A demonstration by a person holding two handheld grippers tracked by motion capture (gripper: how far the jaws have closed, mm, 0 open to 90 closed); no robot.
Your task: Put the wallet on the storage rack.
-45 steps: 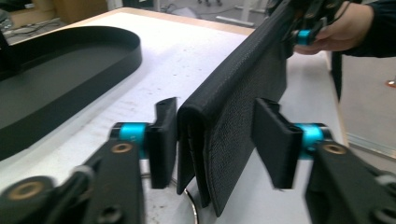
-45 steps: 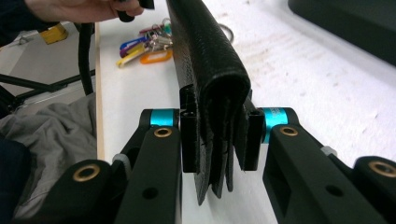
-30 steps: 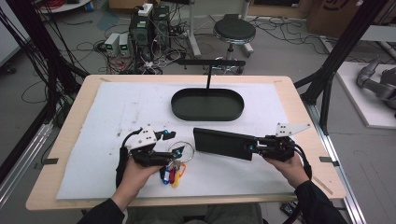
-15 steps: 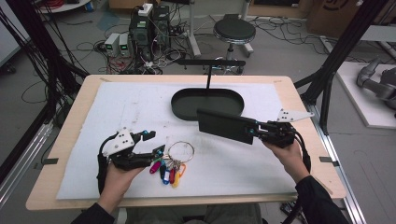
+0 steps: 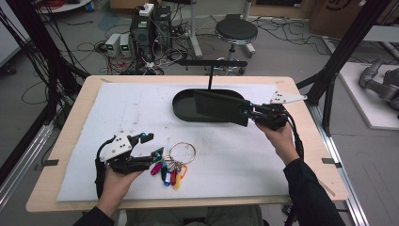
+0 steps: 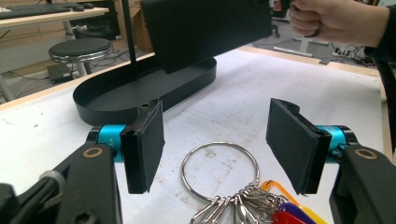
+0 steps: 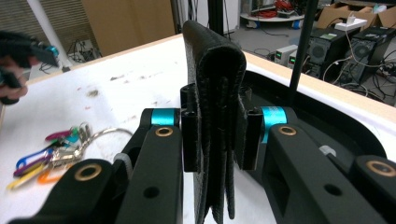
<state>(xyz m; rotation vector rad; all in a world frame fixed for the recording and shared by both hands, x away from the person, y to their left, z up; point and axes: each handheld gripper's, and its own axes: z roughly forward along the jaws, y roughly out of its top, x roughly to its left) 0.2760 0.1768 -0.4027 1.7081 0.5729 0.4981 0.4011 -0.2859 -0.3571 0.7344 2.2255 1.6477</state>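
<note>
Black wallet (image 5: 221, 107) clamped edgewise in right fingers (image 7: 254, 140) above tray (image 5: 186, 113); left fingers (image 6: 144, 144) open, flanking key ring (image 6: 219, 170).

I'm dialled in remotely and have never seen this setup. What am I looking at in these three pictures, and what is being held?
No robot arm here: a person holds a two-jaw gripper in each hand. One picture looks down on the table from above; the other two come from cameras riding on each gripper, looking along its black jaws. On the white mat lie a key ring with coloured tags and a black oval tray with an upright post. The right gripper is clamped on a black wallet, held above the tray. The left gripper stands open, with the key ring on the mat between its jaws, untouched.
</note>
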